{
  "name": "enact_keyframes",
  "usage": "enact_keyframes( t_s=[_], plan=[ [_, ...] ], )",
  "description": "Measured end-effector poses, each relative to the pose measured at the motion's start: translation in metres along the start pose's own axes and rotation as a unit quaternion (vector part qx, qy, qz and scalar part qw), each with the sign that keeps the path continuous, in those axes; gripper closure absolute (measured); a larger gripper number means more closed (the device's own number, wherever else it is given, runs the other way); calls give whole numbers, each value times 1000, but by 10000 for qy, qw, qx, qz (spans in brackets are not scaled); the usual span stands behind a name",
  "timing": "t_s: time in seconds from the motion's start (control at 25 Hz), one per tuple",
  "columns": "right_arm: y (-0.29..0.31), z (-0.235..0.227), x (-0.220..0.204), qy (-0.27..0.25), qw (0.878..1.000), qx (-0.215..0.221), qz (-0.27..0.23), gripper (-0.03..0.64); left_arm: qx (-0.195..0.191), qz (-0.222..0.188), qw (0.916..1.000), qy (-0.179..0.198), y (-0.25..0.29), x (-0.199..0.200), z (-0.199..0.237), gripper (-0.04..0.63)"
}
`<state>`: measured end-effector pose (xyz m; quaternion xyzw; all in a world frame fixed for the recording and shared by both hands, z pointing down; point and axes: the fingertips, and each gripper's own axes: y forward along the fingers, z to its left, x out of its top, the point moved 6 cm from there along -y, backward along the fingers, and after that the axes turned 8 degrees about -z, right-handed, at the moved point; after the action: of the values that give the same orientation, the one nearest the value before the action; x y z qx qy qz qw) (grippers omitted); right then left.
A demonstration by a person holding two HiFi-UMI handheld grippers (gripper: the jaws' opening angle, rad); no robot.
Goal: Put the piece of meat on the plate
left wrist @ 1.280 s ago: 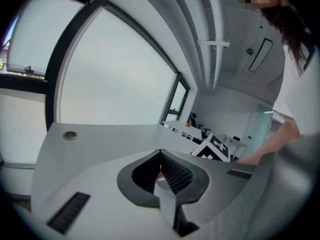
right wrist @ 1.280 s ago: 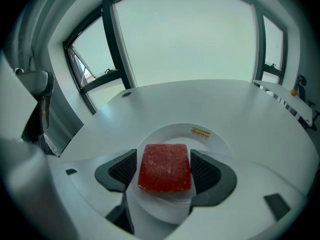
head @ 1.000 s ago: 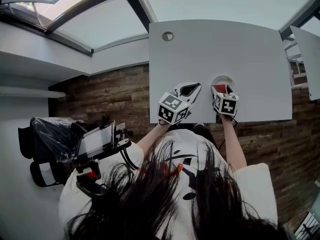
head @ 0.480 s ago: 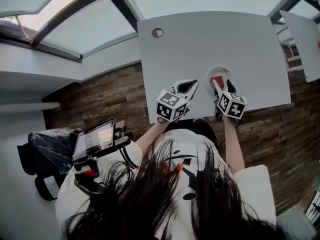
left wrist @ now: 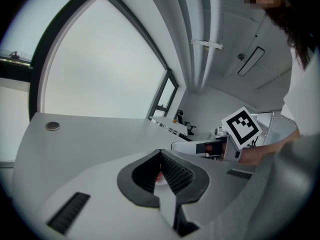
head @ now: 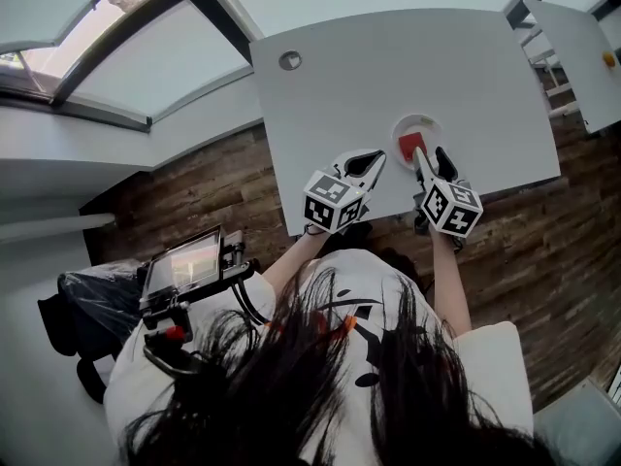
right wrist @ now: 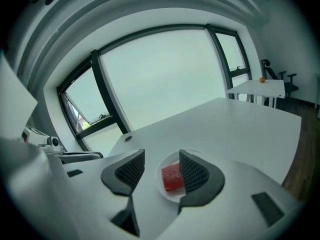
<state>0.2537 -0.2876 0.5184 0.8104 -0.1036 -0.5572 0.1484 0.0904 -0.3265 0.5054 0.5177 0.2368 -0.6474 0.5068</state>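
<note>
A red piece of meat lies on a small white plate near the front edge of the white table. My right gripper hovers just in front of the plate, lifted off it. In the right gripper view the meat and plate show below and beyond the right gripper. Its jaws are closing, with nothing between the pads. My left gripper sits left of the plate, jaws shut and empty.
A round cable hole lies at the table's far left corner. A second white table with a small orange object stands to the right. Wooden floor lies below the table's front edge. A tablet rig hangs at my left side.
My right gripper has lifted and drawn back from the plate, leaving the meat lying on it, and its jaws have narrowed. The left gripper has shifted only slightly.
</note>
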Motion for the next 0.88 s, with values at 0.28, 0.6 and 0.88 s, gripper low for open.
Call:
enact_keyframes(
  t_s=[0.28, 0.6, 0.88],
  plan=[
    [-12, 4, 18, 391, 9986, 42, -352, 536, 73, -126, 9999, 13, 4, 13, 0, 591],
    [-109, -7, 6, 329, 9958, 745, -407, 569, 502, -587, 9970, 55, -21, -7, -95, 591],
    [-181, -10, -20, 331, 9898, 1318, -423, 568, 842, -681, 9941, 107, -58, -47, -172, 591]
  ],
)
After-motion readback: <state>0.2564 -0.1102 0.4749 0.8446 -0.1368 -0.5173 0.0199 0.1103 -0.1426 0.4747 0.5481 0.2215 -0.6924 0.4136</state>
